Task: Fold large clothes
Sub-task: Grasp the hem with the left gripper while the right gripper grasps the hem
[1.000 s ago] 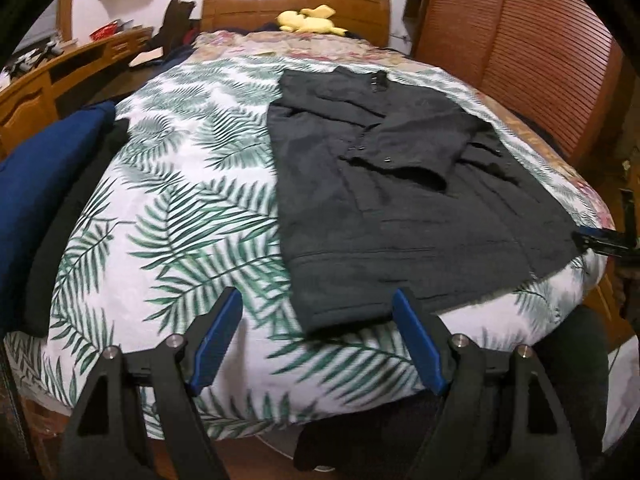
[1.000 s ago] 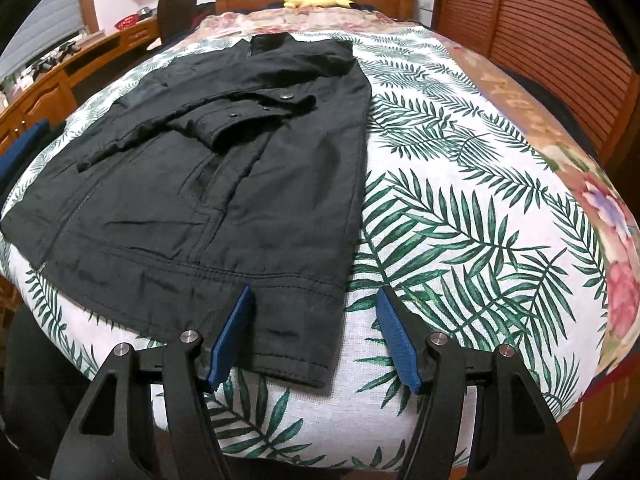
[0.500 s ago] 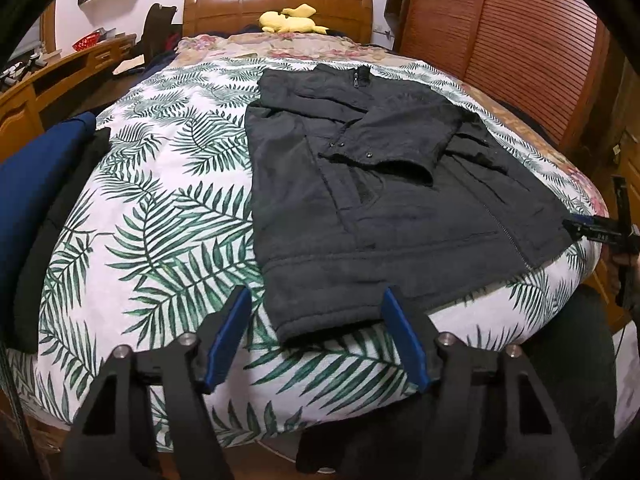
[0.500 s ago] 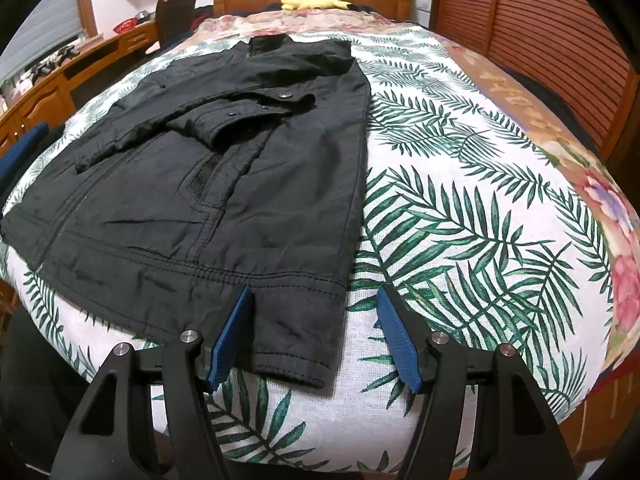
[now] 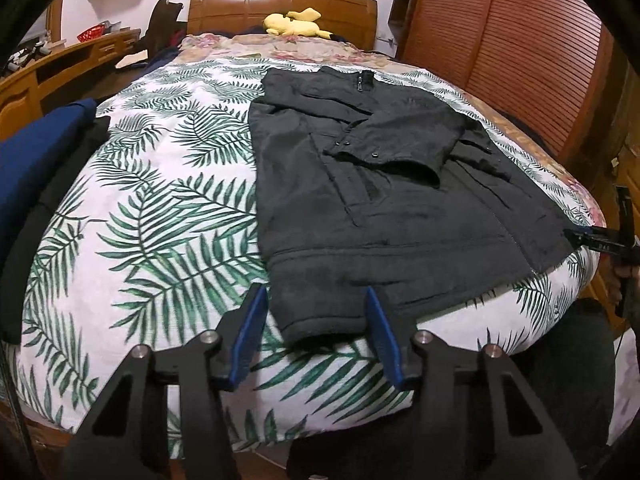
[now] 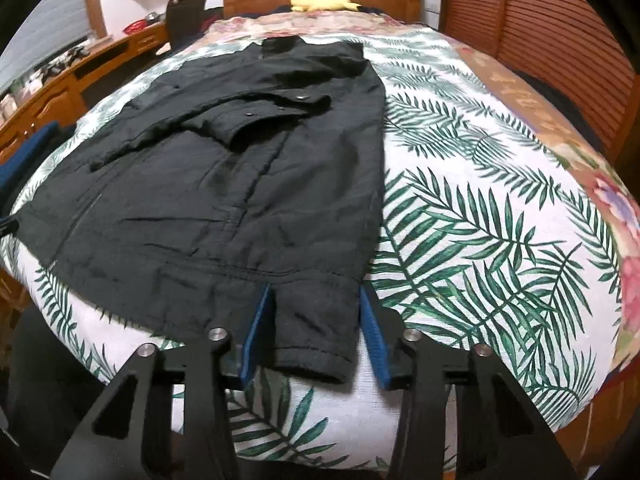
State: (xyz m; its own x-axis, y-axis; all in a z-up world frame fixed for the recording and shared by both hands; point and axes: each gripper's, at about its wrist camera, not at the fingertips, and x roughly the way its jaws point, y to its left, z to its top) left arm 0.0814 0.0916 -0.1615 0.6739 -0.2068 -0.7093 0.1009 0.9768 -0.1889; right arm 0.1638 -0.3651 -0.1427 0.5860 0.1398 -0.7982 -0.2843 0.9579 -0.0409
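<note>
A black jacket (image 5: pixel 380 200) lies spread flat on the leaf-print bedspread (image 5: pixel 160 208), collar toward the headboard and one sleeve folded across its front. My left gripper (image 5: pixel 316 334) straddles the near left hem corner; its jaws are closing with the cloth between the blue pads, not visibly pinched. In the right wrist view the same jacket (image 6: pixel 248 168) fills the left half of the bed. My right gripper (image 6: pixel 314 334) straddles the near right hem corner, jaws closing around the cloth, which lies unbunched. The right gripper's tip (image 5: pixel 592 238) also shows at the far right of the left wrist view.
A yellow plush toy (image 5: pixel 296 22) rests against the wooden headboard (image 5: pixel 280 4). Blue and black clothes (image 5: pixel 36 168) are piled at the bed's left edge. A wooden desk (image 5: pixel 60 68) stands on the left, slatted wooden doors (image 5: pixel 520 48) on the right.
Both pairs of pads have drawn closer together. Both grippers have edged forward, so the hem corners now lie between the pads. The jacket has not moved.
</note>
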